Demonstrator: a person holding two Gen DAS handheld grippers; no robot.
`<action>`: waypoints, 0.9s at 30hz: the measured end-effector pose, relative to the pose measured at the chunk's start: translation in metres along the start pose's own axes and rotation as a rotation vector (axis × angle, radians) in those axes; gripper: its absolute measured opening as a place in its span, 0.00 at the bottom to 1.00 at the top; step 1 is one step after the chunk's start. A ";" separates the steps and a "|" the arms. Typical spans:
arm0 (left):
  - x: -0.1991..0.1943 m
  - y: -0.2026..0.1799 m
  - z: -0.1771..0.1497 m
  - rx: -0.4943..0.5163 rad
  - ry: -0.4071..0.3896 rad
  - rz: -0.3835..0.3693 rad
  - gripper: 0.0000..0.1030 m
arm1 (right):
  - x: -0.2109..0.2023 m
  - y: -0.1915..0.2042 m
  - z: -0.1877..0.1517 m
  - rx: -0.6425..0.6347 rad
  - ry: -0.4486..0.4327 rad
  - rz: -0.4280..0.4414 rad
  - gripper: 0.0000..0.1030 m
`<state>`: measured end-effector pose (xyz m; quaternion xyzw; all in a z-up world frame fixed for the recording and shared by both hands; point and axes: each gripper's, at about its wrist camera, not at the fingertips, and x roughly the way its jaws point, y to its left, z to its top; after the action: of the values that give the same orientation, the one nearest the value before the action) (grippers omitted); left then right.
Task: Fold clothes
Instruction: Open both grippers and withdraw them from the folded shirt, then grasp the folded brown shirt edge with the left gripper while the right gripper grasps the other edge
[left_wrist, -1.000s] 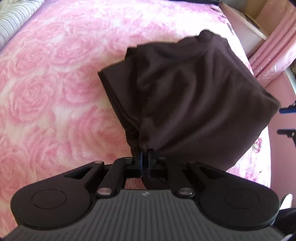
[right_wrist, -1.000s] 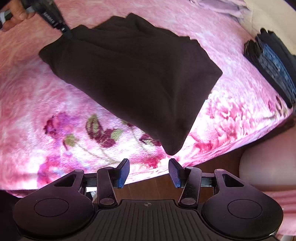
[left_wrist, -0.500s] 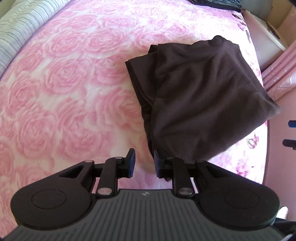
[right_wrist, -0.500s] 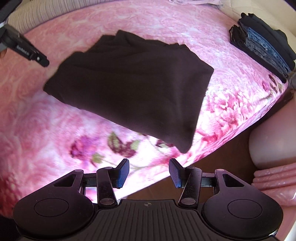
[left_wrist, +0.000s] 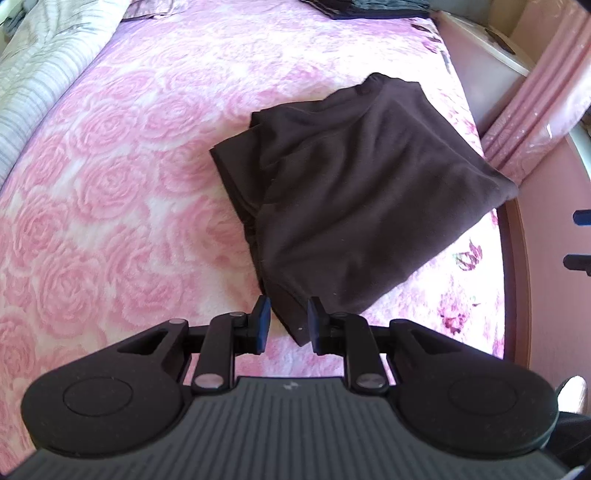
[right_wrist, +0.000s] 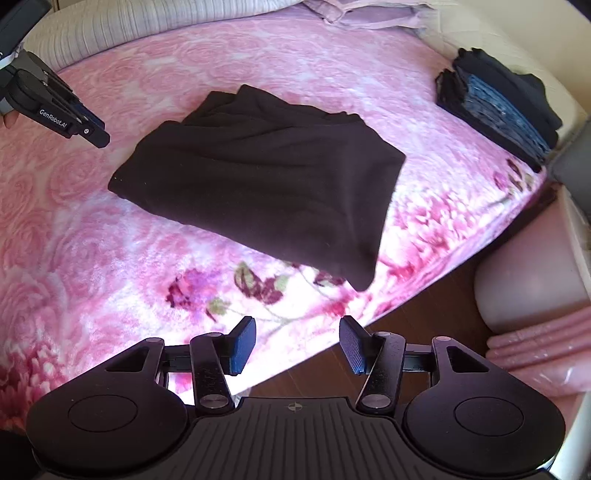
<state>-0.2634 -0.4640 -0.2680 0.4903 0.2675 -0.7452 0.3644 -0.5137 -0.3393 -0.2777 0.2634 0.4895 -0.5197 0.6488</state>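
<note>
A dark brown garment lies folded into a thick, roughly square bundle on a bed covered with a pink rose-patterned blanket. It sits close to the blanket's near edge, where the pattern changes to darker purple and red flowers, and one corner of the bundle reaches almost to that edge.

In the left wrist view, the left tool has its two fingers apart, with a clear gap between the blue pads. The near corner of the garment lies in that gap as seen from this camera, but the pads are not pressed on it. From the right wrist view the left tool hangs to the left of the bundle, just beside its left corner and not touching it.

The right tool is also spread wide, holding nothing. It hovers near the edge of the bed, apart from the garment, with brown floor showing below it.

At the far right of the bed a stack of folded dark and blue clothes rests, well apart from the brown bundle. A striped grey-white cover lies along the far left side of the bed. Pink pleated fabric stands to the right of the bed.
</note>
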 end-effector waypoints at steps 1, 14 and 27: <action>0.000 -0.003 -0.001 0.007 0.000 -0.001 0.17 | -0.002 0.000 -0.002 -0.001 0.002 -0.005 0.53; 0.033 -0.016 0.038 0.048 -0.039 0.014 0.28 | 0.022 -0.066 0.023 0.033 -0.063 0.077 0.59; 0.130 0.051 0.148 -0.088 -0.081 -0.067 0.32 | 0.162 -0.205 0.125 0.241 -0.114 0.315 0.69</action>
<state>-0.3342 -0.6422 -0.3348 0.4339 0.3014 -0.7637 0.3710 -0.6622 -0.5789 -0.3429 0.3827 0.3389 -0.4807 0.7125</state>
